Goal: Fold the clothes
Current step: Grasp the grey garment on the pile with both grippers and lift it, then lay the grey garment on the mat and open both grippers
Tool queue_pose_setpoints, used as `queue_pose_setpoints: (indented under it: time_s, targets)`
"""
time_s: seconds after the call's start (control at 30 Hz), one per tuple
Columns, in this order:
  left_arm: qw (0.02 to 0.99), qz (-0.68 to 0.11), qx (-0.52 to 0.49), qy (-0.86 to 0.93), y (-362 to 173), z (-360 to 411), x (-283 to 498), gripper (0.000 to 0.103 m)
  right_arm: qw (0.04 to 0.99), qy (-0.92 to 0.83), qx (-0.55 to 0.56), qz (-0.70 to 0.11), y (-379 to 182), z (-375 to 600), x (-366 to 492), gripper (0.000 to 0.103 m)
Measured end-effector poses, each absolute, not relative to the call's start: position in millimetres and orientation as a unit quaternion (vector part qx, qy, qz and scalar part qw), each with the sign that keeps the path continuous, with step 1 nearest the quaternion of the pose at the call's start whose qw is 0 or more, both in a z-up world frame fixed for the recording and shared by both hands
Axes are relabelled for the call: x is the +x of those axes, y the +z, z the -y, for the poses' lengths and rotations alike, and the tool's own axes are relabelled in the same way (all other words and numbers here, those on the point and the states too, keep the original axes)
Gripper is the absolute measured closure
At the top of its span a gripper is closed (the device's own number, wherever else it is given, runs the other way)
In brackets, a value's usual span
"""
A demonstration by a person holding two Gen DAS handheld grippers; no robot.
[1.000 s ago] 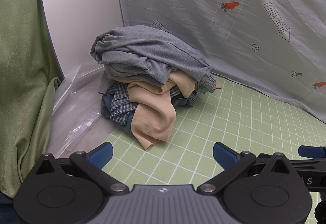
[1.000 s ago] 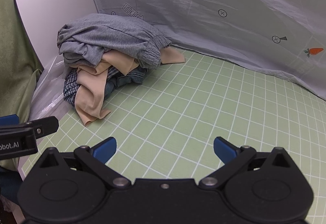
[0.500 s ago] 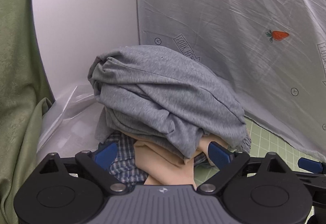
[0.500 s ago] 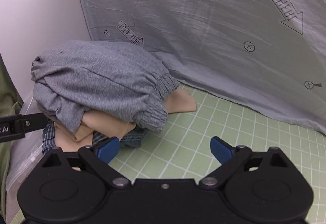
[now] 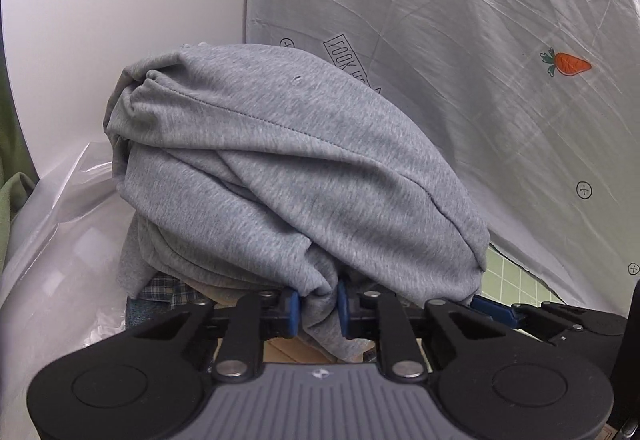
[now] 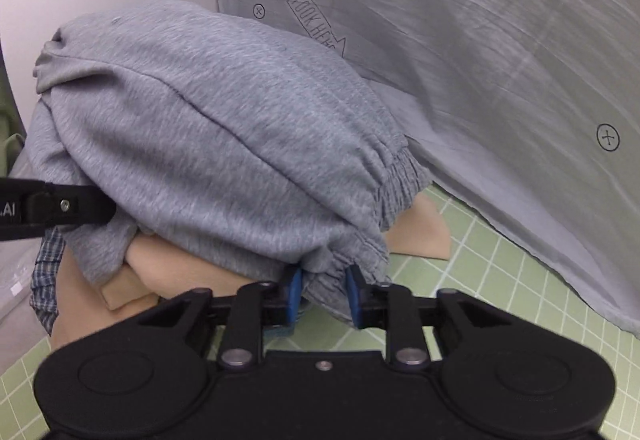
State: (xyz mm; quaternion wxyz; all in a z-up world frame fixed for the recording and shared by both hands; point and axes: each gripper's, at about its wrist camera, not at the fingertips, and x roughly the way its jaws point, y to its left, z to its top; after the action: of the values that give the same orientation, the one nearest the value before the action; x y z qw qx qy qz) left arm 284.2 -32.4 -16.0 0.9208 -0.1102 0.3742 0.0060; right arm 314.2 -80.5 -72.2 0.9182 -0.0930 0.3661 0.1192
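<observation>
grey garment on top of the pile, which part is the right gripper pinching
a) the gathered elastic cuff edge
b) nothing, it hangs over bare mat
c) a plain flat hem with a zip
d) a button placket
a: in the right wrist view the right gripper has its blue pads closing on the ruched elastic edge of the grey garment, with the cloth bunched between them.

Green gridded mat [image 6: 500, 280] carries a heap of clothes [image 6: 224, 143]

Heather-grey sweatpants [image 6: 208, 127] top beige cloth [image 6: 420, 236] and a blue plaid shirt [image 6: 46, 276]. Green gridded mat [image 6: 520, 280]; pale grey sheet [image 6: 480, 39] printed with orange carrots; blue fingers [image 6: 295, 292].
</observation>
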Motion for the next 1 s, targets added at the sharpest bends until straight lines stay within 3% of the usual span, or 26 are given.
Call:
queue_pose_setpoints:
  time_s: [0.07,0.53,0.83,1.0]
  targets:
    - [0.921,-0.373,-0.113,0.005,-11.1,30.4,281.1,0.093,0.926,0.104,-0.091,-0.352,-66.2,86.6,305.3,0.095]
    - [0.929,-0.357,-0.093,-0.023,11.9,43.1,200.9,0.097,0.962,-0.085,-0.076,-0.250,-1.7,219.0,173.9,0.098]
    - [0.884,-0.451,-0.085,-0.083,-51.0,51.7,107.9,0.096,0.873,-0.364,-0.025,-0.323,-24.7,419.1,33.5,0.097]
    - [0.860,-0.493,-0.099,-0.087,-77.4,83.4,72.1,0.095,0.831,-0.416,0.016,-0.370,-33.7,492.5,-40.9,0.096]
